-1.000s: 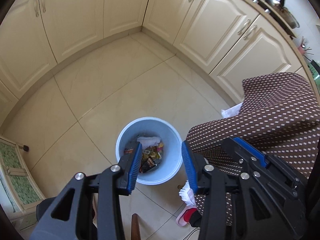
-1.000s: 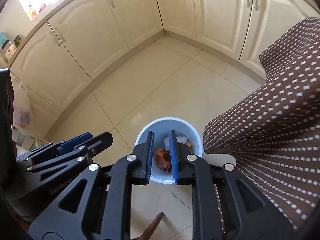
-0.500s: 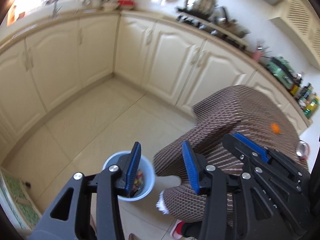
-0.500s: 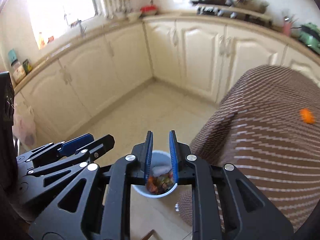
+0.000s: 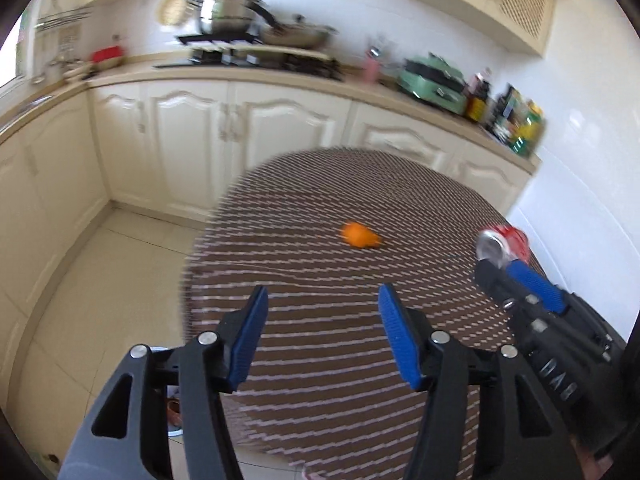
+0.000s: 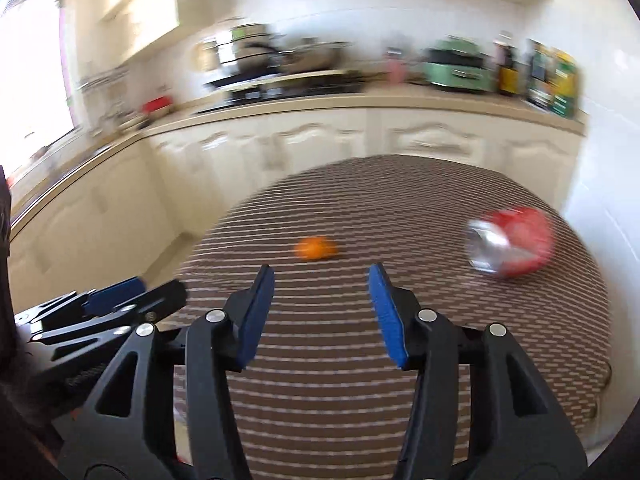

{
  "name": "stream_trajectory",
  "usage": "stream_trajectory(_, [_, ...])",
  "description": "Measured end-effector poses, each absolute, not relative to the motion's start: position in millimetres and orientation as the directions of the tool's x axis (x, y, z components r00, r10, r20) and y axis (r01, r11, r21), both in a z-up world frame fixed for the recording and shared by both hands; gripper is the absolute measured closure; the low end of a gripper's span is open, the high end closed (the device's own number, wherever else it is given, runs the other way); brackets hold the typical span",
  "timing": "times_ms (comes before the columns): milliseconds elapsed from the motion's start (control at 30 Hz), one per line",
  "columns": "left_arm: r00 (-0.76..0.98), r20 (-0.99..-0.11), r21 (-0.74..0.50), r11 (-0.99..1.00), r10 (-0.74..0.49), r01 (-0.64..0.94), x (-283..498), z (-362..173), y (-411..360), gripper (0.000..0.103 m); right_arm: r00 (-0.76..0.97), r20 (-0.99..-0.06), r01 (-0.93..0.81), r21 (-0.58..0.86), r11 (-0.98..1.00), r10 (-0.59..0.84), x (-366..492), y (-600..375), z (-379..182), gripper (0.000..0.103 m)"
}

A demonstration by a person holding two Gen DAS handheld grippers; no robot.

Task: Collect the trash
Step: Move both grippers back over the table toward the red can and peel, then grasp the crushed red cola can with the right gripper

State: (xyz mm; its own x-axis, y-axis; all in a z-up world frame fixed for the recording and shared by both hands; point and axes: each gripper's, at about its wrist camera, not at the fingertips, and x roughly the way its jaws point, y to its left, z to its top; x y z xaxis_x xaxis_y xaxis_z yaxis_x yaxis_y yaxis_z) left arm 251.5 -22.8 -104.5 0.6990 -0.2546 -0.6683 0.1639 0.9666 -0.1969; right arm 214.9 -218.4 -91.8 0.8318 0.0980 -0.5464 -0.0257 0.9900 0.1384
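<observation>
A small orange scrap lies near the middle of a round table with a brown dotted cloth. A red drinks can lies on its side at the table's right. My left gripper hovers over the near part of the table, its jaws opening with nothing between them. My right gripper is likewise above the cloth, jaws opening and empty, short of the orange scrap. In the left wrist view the right gripper's fingers reach close to the can.
Cream kitchen cabinets run along the far wall under a counter with pots, a green appliance and bottles. Tiled floor lies left of the table. A sliver of the bin shows below the table edge.
Both grippers rose from above the blue bin and swung up over the table. The right jaws, shut before, have parted; the left jaws stand wider. The can and orange scrap came into view.
</observation>
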Motion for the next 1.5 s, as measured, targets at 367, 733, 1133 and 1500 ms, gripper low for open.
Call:
stream_trajectory(367, [0.629,-0.721,-0.156,0.953,-0.290,0.261,295,-128,-120,0.046,0.814,-0.581,0.232,0.331,0.915,0.004,230,-359,-123,0.047])
stream_trajectory(733, [0.625,-0.718,-0.142,0.943,-0.307,0.301,329,-129,-179,0.046,0.824,-0.542,0.297,0.660,0.690,0.165,262,-429,-165,0.046])
stream_trajectory(1133, [0.600,-0.731,-0.179,0.940,-0.325,0.291,356,-137,-179,0.046,0.802,-0.566,0.325,0.681,0.657,0.190,308,-430,-173,0.057])
stream_trajectory(1500, [0.586,-0.742,-0.306,0.942,-0.326,0.138,384,-148,-102,0.046,0.819,-0.554,0.180,0.493,0.851,0.147,326,-374,-138,0.081])
